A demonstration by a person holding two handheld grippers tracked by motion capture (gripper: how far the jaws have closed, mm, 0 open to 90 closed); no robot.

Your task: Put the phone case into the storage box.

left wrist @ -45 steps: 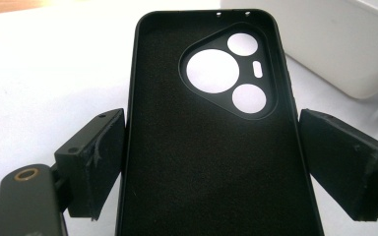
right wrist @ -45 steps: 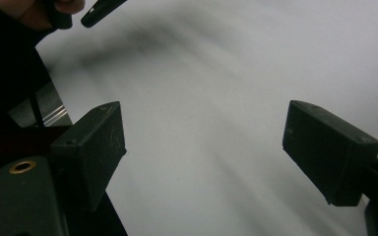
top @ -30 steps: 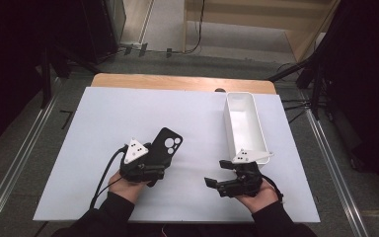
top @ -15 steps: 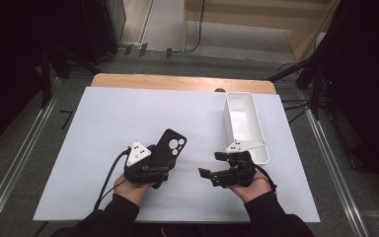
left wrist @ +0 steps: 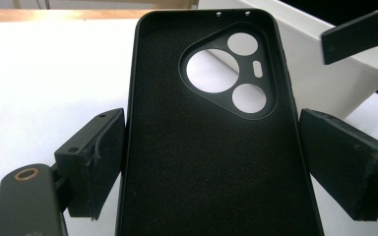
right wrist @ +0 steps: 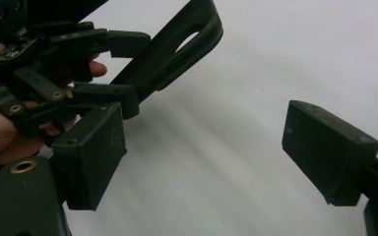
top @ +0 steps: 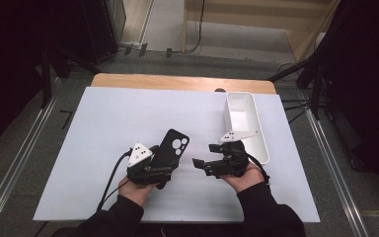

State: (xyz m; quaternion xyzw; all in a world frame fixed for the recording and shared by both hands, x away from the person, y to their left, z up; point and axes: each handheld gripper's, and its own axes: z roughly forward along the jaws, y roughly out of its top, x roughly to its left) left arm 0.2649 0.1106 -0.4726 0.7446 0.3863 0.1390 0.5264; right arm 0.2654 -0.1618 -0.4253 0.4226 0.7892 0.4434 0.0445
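**Black phone case held between the jaws of the left tool**

The black soft-lined phone case (top: 171, 150) with a rounded triangular camera cut-out is seen just below the middle of the high view, tilted, with its camera end toward the upper right. It is gripped across its width by the left tool (top: 164, 165); in the left gripper view the case (left wrist: 211, 147) stands between the two black jaws, its open inner side facing the camera. The left jaw is pressed against one long edge, and the right jaw is seen at the other edge, so the case is pinched at a wide opening. The lower end of the case is lifted in the hand; whether its far end rests on the white counter (top: 128, 113) cannot be told.

The right tool (top: 203, 159) is held just to the right of the case in the high view, its jaws turned toward the left of the frame. In the right gripper view its jaws are spread wide with nothing between them, and the left tool (right wrist: 113, 73) with the case (right wrist: 177, 44) is seen at the upper left.

A long white rectangular plastic tray (top: 254, 118) lies on the counter at the centre right of the high view, just beyond the right tool.
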